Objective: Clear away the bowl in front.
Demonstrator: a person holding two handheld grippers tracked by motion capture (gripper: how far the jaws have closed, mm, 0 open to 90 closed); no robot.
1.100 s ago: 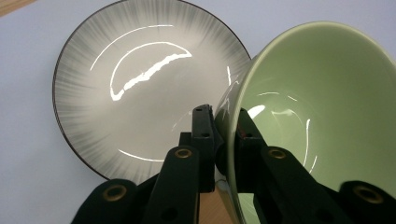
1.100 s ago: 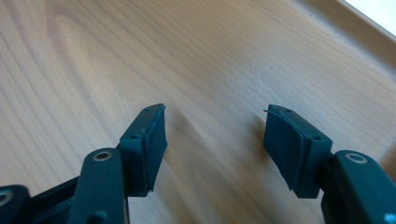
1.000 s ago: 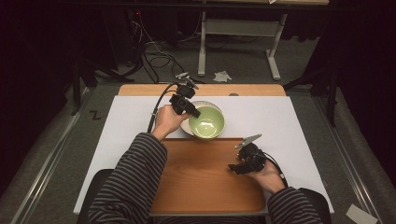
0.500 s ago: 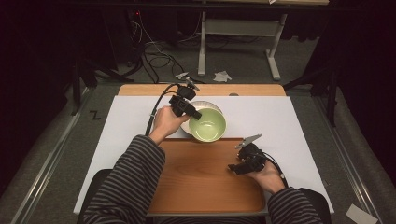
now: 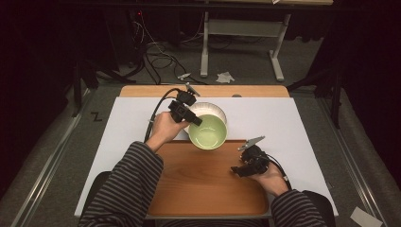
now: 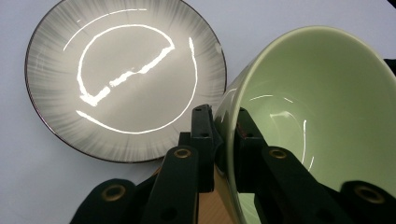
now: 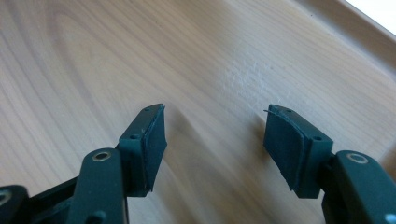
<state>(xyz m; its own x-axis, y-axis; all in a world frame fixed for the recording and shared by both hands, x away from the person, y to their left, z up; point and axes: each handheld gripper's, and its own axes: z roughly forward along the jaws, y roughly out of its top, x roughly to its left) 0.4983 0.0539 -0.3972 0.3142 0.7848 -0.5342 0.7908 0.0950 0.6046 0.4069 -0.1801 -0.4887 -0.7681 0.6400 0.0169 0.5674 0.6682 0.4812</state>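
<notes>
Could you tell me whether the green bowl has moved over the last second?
Yes, slightly: the green bowl, clamped at its rim by the left gripper, has shifted toward the person, reaching the far edge of the wooden tray.

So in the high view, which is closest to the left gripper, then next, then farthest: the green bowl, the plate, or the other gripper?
From the left gripper:
1. Green bowl: clamped by its rim in the jaws, just right of the hand.
2. Plate: on the white mat, behind the bowl, partly hidden by it.
3. Right gripper: over the wooden tray, far on the person's right.
</notes>
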